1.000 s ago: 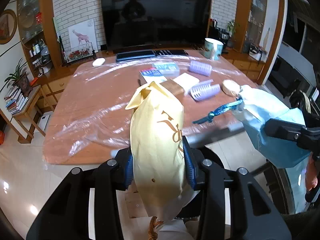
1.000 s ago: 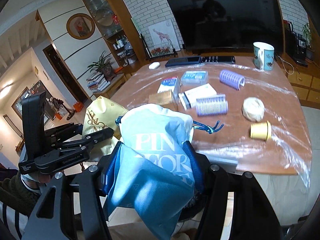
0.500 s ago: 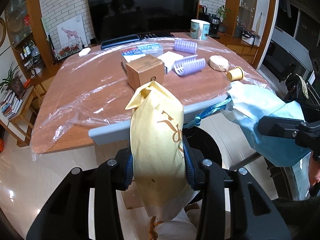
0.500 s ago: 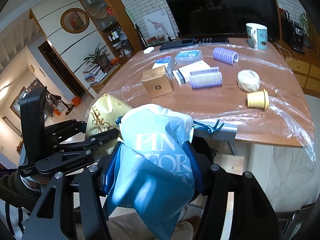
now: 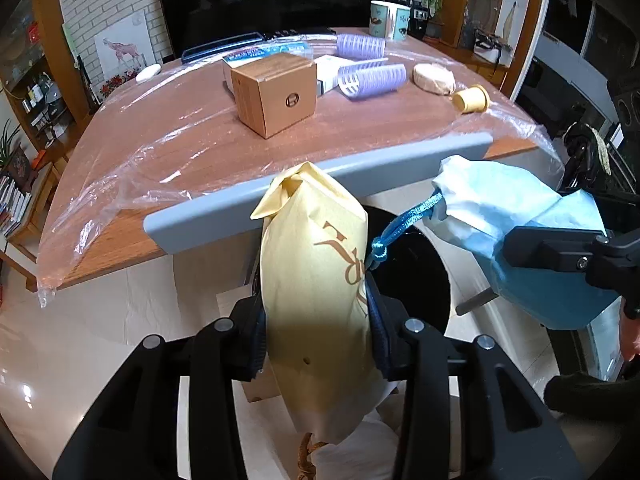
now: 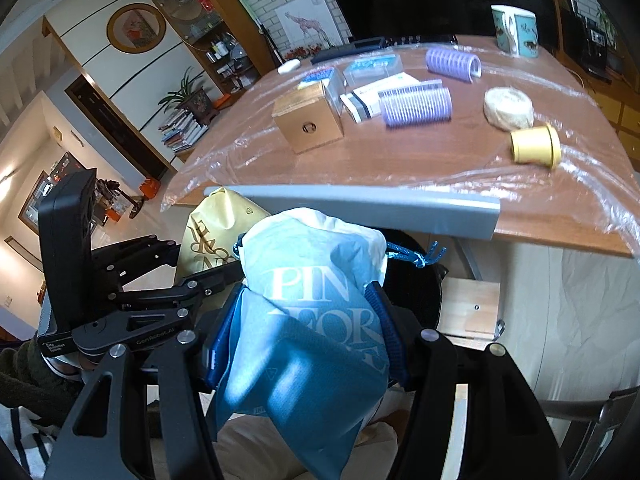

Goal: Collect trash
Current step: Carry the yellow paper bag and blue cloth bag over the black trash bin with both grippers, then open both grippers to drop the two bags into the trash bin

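My left gripper (image 5: 316, 324) is shut on a yellow paper bag (image 5: 316, 280) with gold lettering. My right gripper (image 6: 304, 328) is shut on a blue drawstring bag (image 6: 312, 312) with white lettering. Both are held side by side just in front of the table's grey edge strip (image 5: 320, 184), above a dark round bin opening (image 5: 412, 264) below the table. The yellow bag also shows in the right wrist view (image 6: 216, 224), and the blue bag in the left wrist view (image 5: 520, 240). The blue cord (image 5: 400, 228) hangs between the bags.
On the plastic-covered wooden table (image 5: 180, 136) lie a cardboard box (image 5: 276, 96), purple hair rollers (image 5: 372, 80), a yellow cup (image 5: 472, 100), a round tan pad (image 5: 434, 78), small packets (image 6: 376, 100) and a mug (image 5: 388, 20). A television stands behind.
Both grippers, still holding their bags, have dropped lower and drawn back toward the table's near edge, so the dark bin opening under the table now shows.
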